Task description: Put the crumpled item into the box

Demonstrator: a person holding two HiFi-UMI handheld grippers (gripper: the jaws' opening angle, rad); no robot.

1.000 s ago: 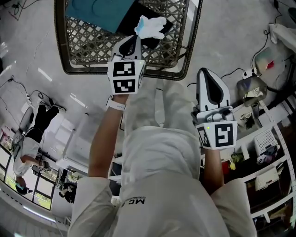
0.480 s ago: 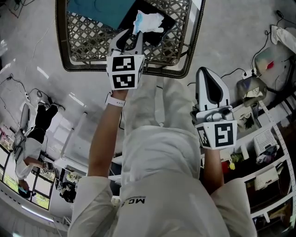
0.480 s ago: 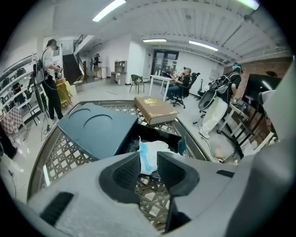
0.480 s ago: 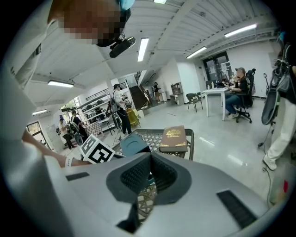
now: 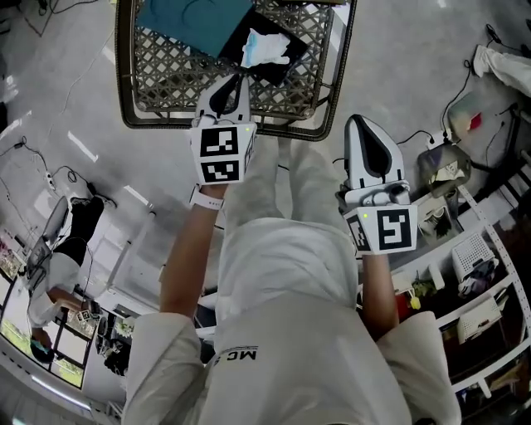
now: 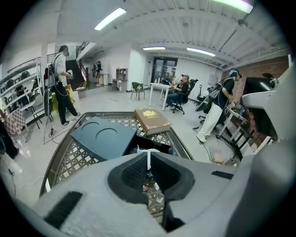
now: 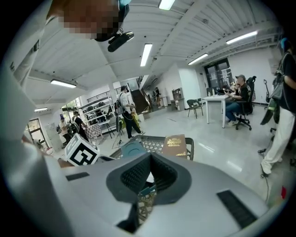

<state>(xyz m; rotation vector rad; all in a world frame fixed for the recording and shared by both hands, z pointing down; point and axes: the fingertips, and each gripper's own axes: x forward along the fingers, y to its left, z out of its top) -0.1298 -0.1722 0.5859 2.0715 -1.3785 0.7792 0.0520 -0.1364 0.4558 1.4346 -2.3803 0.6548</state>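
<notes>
Crumpled item (image 5: 264,48): white and wadded – it lies inside the box, towards the far side, touching neither gripper.
Box (image 5: 267,73): black, open on top, standing on the table with one corner towards the person.
Lid (image 5: 191,21): teal, flat, with two round hollows in it; it lies just left of the box and its edge overlaps the box's left side.
Book (image 6: 151,119): brown with gilt print, closed, flat on the table beyond the box.
Table (image 5: 158,79): a dark frame round an open lattice top, low in front of the person's legs.
Left gripper (image 5: 238,76): held out over the near part of the table, its tips just short of the box and pointing at the crumpled item. In the left gripper view the jaws are pressed together, only a hairline slit between the tips, and nothing is caught in them.
Right gripper (image 5: 358,122): held lower and further back, over the floor beside the person's right leg, short of the table's near corner. In the right gripper view its jaws meet at the tips and grip nothing.
Shelves (image 5: 473,274): white racks with small clutter, off to the person's right.
Background: several people – some standing, some seated at a desk – well apart from the table.
</notes>
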